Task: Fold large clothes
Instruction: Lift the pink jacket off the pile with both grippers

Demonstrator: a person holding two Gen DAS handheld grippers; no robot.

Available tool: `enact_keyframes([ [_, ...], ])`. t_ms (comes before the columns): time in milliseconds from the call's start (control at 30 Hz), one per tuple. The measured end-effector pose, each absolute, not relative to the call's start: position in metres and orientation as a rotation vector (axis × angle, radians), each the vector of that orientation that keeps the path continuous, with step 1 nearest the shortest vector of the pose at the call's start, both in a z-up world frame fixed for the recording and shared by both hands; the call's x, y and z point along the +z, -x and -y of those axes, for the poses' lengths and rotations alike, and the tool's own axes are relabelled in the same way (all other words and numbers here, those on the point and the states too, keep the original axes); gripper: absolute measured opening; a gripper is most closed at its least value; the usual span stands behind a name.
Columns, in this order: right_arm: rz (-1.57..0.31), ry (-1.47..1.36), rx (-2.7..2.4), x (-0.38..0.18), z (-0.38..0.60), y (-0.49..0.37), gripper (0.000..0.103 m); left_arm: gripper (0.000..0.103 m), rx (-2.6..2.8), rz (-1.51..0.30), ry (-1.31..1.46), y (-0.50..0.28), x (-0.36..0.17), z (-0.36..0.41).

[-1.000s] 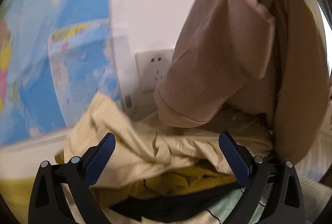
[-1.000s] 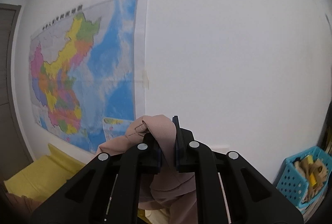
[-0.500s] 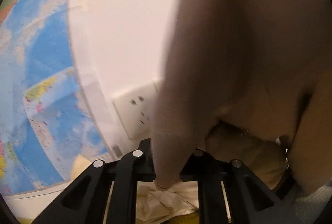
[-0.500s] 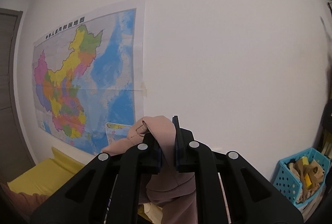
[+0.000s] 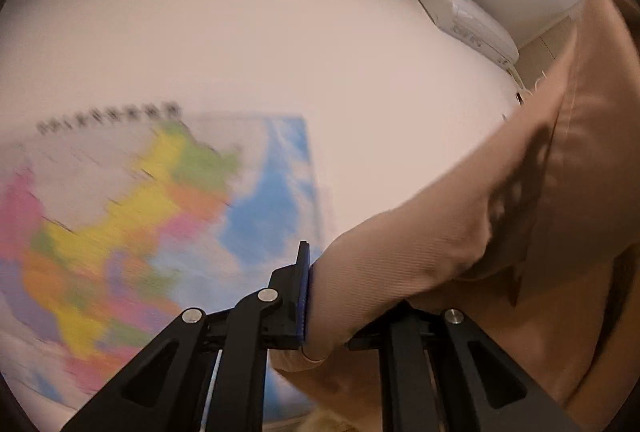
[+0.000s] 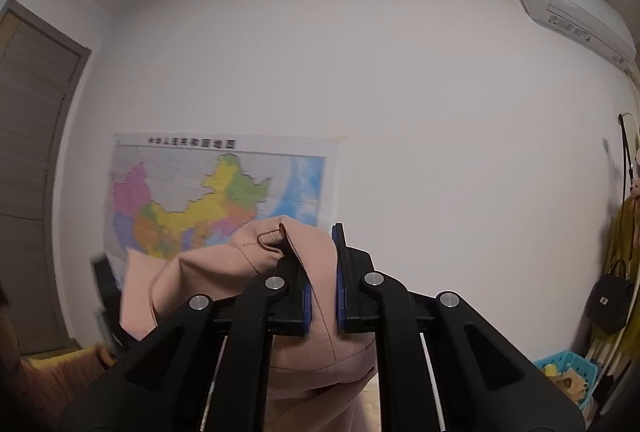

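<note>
A plain white wall (image 6: pixel 400 92) is filling most of the view under soft, even light. A coloured map (image 6: pixel 216 200) is hanging on it, low and left of centre. An air conditioner (image 6: pixel 568 8) is sitting high at the right, near the ceiling. A grey-brown door (image 6: pixel 32 136) is standing at the left edge. A dark bag (image 6: pixel 610 306) is hanging at the far right, above a blue basket (image 6: pixel 568 368).

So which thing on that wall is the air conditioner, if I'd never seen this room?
Start at the big white wall with the colourful map taped low on it. Look up and right, close under the ceiling: the air conditioner is the long white box mounted there. Unlike the flat paper map, it stands out from the wall.
</note>
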State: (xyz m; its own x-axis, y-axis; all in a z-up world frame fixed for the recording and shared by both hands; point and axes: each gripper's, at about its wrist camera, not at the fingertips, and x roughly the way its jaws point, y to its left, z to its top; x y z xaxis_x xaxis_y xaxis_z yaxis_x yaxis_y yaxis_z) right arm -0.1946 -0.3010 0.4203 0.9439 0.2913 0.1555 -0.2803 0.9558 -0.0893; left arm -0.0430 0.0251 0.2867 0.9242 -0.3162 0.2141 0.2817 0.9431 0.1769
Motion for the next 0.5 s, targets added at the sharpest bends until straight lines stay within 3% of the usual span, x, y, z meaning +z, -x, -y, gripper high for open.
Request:
enact_keyframes([
  [333,-0.001,-0.076,0.694,0.348,0.245,0.201,0.009,0.011,-0.128,0.087,-0.296,0.175,0.277,-0.153],
  [500,-0.188,-0.097,0.781,0.306,0.190,0.120,0.011,0.012,-0.066,-0.052,-0.300,0.178,0.250,-0.188],
])
